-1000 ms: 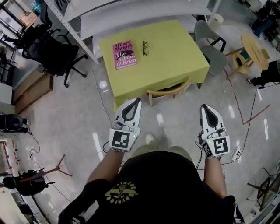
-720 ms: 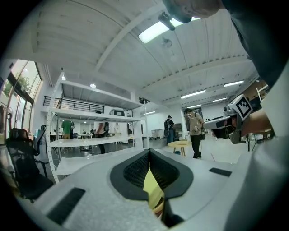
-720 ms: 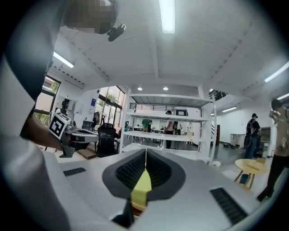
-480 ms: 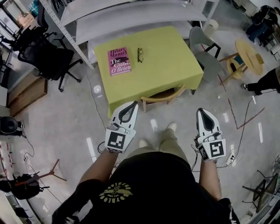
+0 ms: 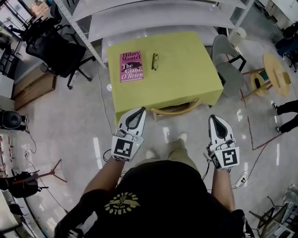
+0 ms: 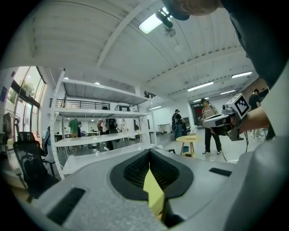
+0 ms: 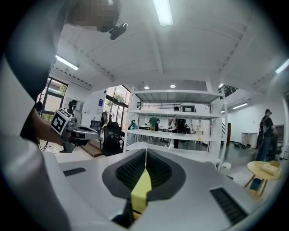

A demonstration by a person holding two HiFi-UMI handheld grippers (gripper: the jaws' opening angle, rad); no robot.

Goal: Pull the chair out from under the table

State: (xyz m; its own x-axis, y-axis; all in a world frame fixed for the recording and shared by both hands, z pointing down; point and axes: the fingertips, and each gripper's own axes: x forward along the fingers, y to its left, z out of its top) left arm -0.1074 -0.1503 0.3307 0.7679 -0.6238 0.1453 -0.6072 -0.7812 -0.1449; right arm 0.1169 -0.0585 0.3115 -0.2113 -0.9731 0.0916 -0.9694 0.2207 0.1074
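A wooden chair (image 5: 176, 110) is tucked under the yellow-green table (image 5: 186, 69); only its curved backrest shows at the table's near edge. My left gripper (image 5: 139, 111) is shut and empty, just left of the backrest and short of the table edge. My right gripper (image 5: 215, 119) is shut and empty too, a little right of the chair and nearer to me. In the left gripper view the jaws (image 6: 149, 164) meet with the table's yellow showing through the slit; the right gripper view shows the same at its jaws (image 7: 145, 162).
A pink book (image 5: 131, 66) and black glasses (image 5: 155, 61) lie on the table. White shelving (image 5: 139, 14) stands behind it. A grey chair (image 5: 229, 62) and a small round table (image 5: 275, 69) are at right, a black office chair (image 5: 53, 51) at left. My feet (image 5: 165, 145) are below the chair.
The table and chair have come closer in the head view, and both grippers now reach nearer the table's edge. Both stay shut.
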